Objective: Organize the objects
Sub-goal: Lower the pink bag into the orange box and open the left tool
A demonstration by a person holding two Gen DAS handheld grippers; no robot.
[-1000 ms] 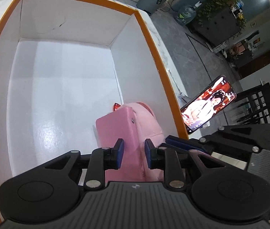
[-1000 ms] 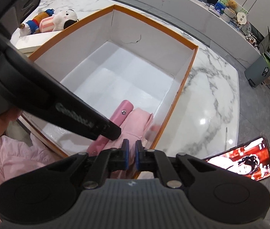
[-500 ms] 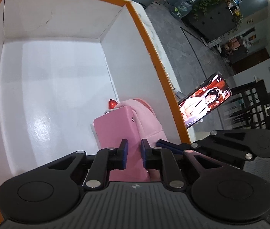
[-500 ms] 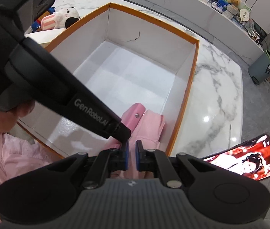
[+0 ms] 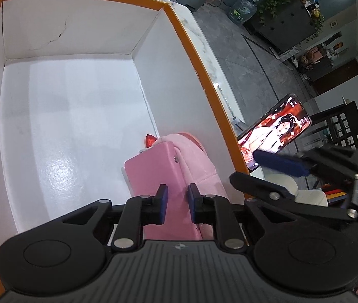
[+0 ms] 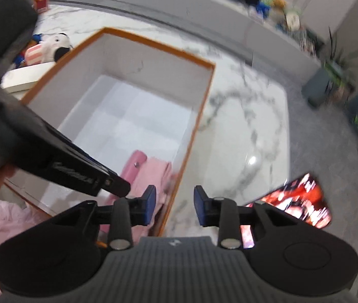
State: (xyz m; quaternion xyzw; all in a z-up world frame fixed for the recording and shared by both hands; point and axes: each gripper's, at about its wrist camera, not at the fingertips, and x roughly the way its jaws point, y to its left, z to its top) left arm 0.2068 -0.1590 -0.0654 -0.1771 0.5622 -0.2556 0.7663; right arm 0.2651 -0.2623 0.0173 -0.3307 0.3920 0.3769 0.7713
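Box on the desk, one item in its near right corner

The box [image 5: 199, 80] sits on the desk [image 6: 249, 126]. Inside it, the folded pouch [image 5: 153, 176] stands in the near right corner, against the right wall, with the rest of the floor bare. To the right of the box, on the desk's near edge, a phone [image 5: 275, 131] leans. Beyond the box's left wall lies a plush toy [image 6: 45, 48]. The left gripper [image 5: 176, 202] hangs over the pouch; the right gripper [image 6: 175, 207] is above the box's right wall.
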